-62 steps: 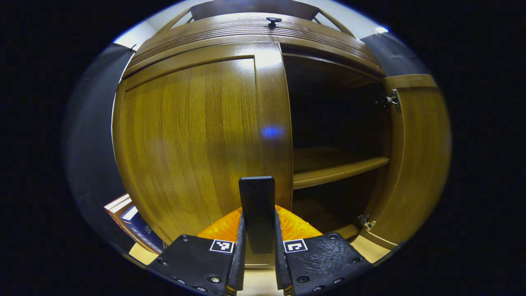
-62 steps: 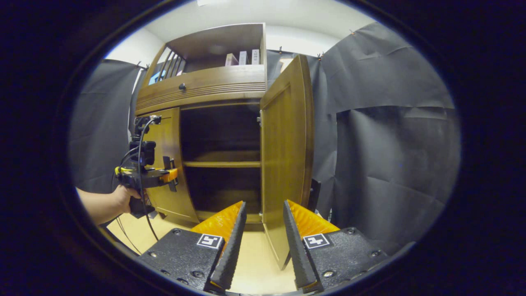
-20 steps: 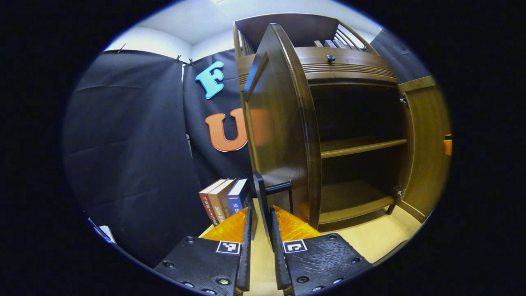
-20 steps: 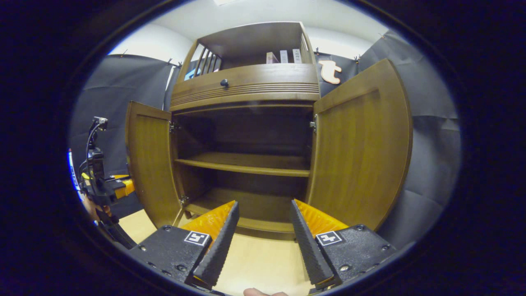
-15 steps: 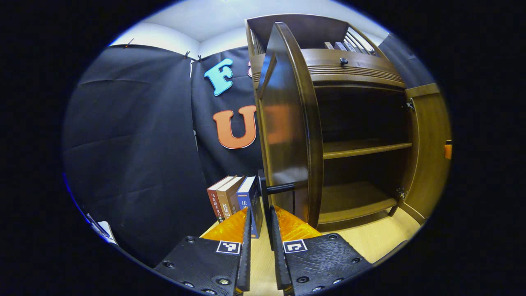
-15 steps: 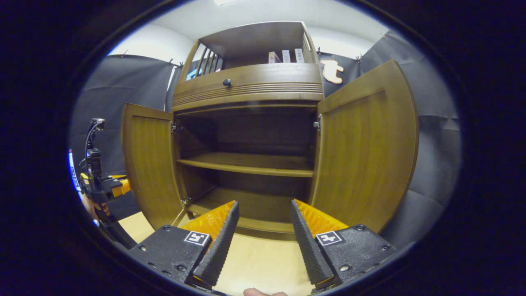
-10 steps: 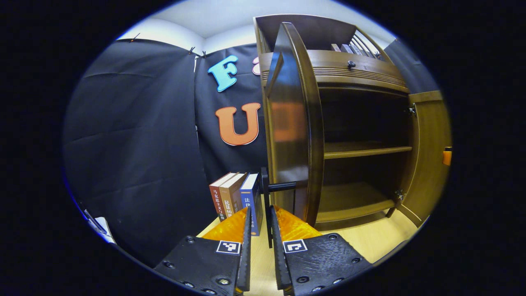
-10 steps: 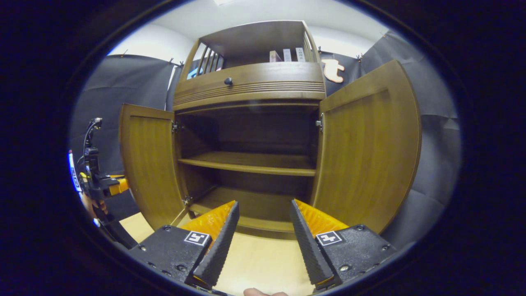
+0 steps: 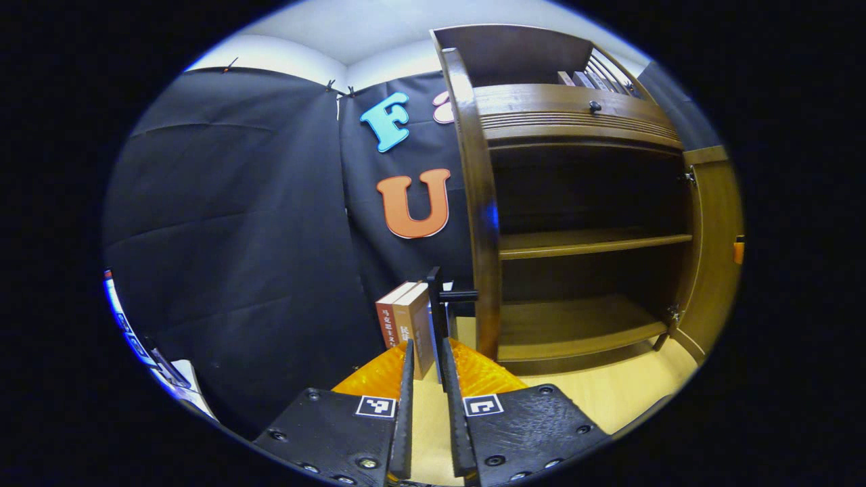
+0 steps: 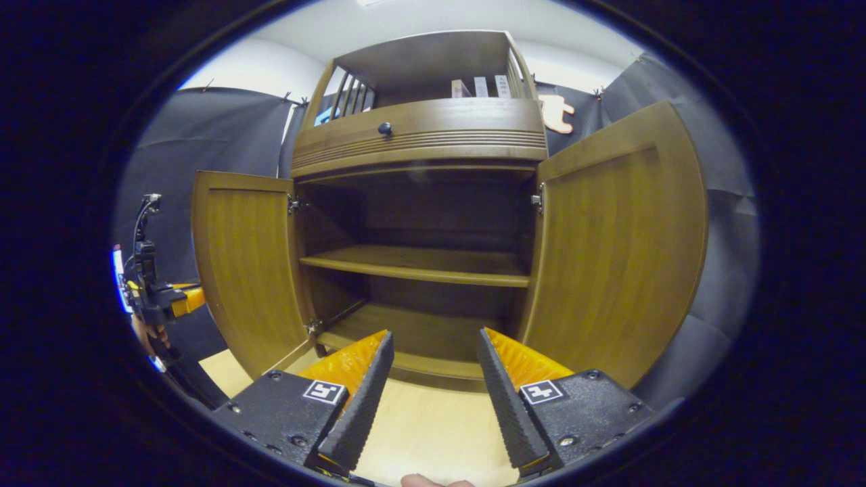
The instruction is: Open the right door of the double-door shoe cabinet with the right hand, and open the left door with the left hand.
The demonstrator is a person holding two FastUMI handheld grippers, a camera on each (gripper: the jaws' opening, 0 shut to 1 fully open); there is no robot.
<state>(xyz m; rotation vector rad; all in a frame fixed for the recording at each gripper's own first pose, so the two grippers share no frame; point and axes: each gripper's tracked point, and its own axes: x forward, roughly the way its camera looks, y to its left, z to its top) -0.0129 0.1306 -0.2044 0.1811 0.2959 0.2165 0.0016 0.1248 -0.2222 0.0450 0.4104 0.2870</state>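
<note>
The brown wooden shoe cabinet (image 10: pixel 419 145) stands with both doors swung out. In the right gripper view the left door (image 10: pixel 247 270) and the right door (image 10: pixel 616 250) flank two bare shelves (image 10: pixel 419 264). My right gripper (image 10: pixel 433 352) hangs open in front of the cabinet, apart from both doors. In the left gripper view the left door (image 9: pixel 480 203) appears edge-on, and my left gripper (image 9: pixel 426 352) is shut on its black handle (image 9: pixel 438 318). That left gripper (image 10: pixel 159 297), held by a hand (image 10: pixel 145 335), also shows far left in the right gripper view.
Several upright books (image 9: pixel 404 325) stand on the light wooden floor (image 9: pixel 609 399) just left of the left door. A drawer with a dark knob (image 10: pixel 385 128) sits above the doors, and more books (image 10: pixel 480 86) on the top shelf. Black cloth walls surround the cabinet.
The left door has swung farther outward with my left gripper on its handle, and it now shows edge-on. The right gripper stayed open and barely shifted.
</note>
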